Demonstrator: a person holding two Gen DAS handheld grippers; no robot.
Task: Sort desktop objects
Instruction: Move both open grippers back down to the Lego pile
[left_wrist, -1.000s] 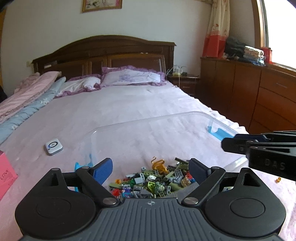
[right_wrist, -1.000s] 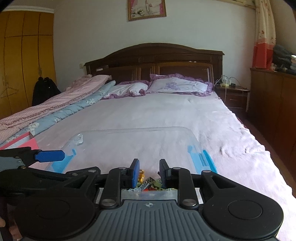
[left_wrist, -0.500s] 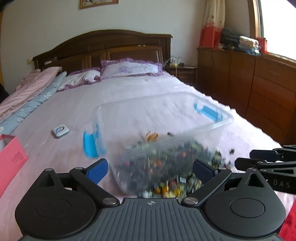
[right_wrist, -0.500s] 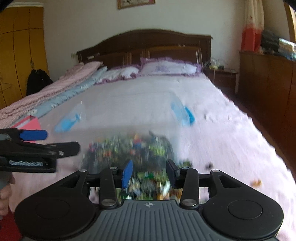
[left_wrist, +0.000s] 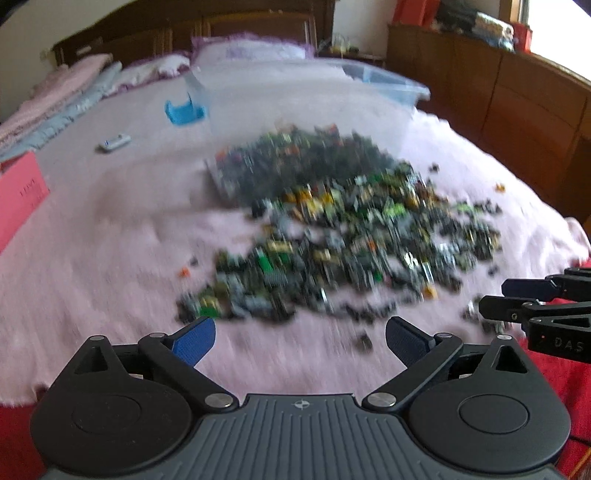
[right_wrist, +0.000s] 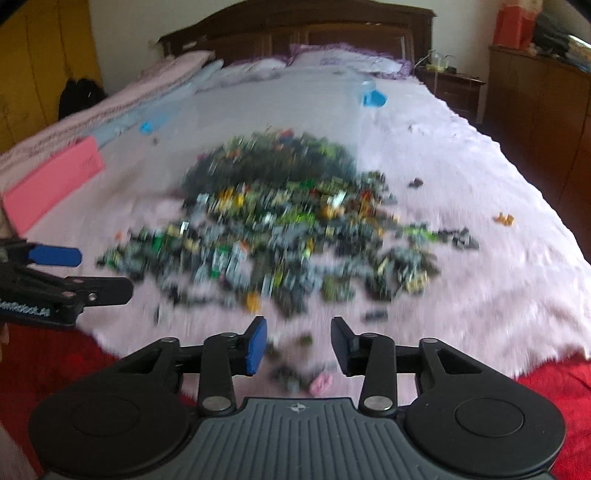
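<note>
A big blurred pile of small toy bricks (left_wrist: 343, 229) lies spilled on the pink bedspread, also seen in the right wrist view (right_wrist: 280, 229). Behind it the clear plastic bin (left_wrist: 306, 96) lies tipped toward the pile, its blue latches (left_wrist: 183, 110) showing. My left gripper (left_wrist: 299, 328) hangs wide open just short of the pile's near edge, nothing between its fingers. My right gripper (right_wrist: 298, 326) is partly open and its jaws are closing on empty air above loose bricks. Each gripper shows at the edge of the other's view.
A pink box (right_wrist: 51, 184) lies at the bed's left side and a small white device (left_wrist: 114, 142) beyond it. Stray bricks, one orange (right_wrist: 504, 218), dot the right side. Red fabric (right_wrist: 554, 387) lies below the bed's foot. A wooden dresser (left_wrist: 517, 92) lines the right wall.
The bin, close in front of both grippers before, has tipped and spilled its bricks onto the bed. Both grippers pulled back and lowered toward the bed's foot. The right jaws came apart.
</note>
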